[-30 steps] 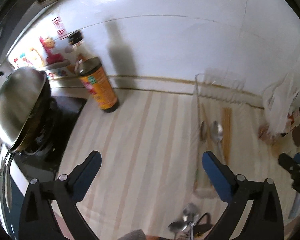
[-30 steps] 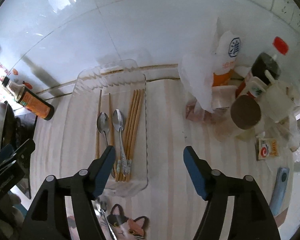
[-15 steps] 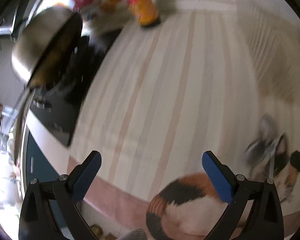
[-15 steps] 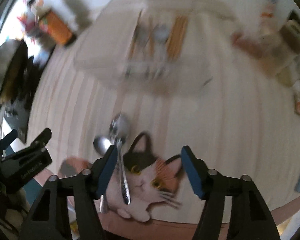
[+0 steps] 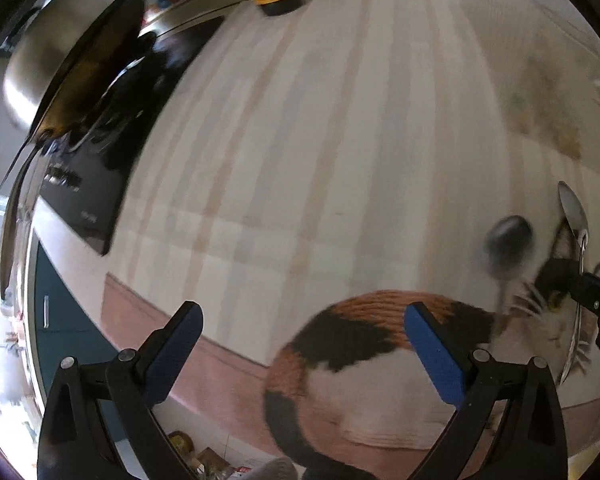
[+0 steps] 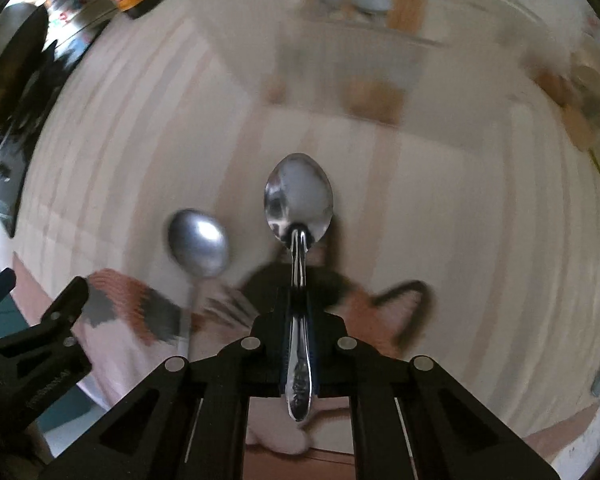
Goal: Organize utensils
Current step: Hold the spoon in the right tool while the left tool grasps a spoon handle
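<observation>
Left wrist view: the left gripper (image 5: 300,350) is wide open with nothing in it. It hangs over the front edge of the striped counter (image 5: 300,140), above a cat-shaped mat (image 5: 380,360). Two spoons lie at the right side of the mat.

Right wrist view: the right gripper (image 6: 299,344) has just been closing and now pinches the handle of a shiny spoon (image 6: 299,200). Its bowl points toward the back of the counter. A second spoon (image 6: 198,248), blurry, lies just left, partly on the mat near the front edge.
</observation>
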Tool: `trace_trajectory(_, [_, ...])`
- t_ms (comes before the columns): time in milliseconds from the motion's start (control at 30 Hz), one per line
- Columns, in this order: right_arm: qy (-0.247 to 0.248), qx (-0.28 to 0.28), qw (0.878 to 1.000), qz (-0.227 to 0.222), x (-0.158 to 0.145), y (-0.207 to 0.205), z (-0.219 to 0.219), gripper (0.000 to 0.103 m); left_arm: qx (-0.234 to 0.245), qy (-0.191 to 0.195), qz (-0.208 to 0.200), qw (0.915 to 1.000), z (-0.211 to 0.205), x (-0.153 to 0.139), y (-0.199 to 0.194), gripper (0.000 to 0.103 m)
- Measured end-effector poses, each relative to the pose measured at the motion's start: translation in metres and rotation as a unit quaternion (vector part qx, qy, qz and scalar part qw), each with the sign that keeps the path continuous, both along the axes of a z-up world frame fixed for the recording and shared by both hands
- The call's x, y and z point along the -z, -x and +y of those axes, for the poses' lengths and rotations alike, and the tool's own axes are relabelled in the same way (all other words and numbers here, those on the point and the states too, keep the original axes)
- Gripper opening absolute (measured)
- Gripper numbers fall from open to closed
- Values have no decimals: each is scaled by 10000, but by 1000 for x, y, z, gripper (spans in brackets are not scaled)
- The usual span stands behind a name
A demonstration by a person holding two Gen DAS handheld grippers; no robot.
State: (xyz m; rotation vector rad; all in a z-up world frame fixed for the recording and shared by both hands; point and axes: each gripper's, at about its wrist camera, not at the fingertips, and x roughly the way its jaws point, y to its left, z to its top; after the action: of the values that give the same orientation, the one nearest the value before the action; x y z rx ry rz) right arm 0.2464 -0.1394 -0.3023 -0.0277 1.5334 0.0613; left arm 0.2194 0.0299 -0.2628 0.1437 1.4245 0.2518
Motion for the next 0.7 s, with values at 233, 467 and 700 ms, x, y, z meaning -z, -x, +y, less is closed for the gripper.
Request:
trace_trajectory(233, [275, 557, 9981, 14, -6, 13, -66, 8, 647, 293, 33, 9975, -53, 1, -5, 103])
trace_trajectory(467, [250, 1249, 9918, 78, -10, 38, -118, 8, 990, 368, 98, 9944, -80, 0, -4, 103])
trace_trajectory(700, [38, 1344, 9908, 155, -12, 43, -140, 13, 1067, 346, 194, 9935, -84, 5, -4, 103])
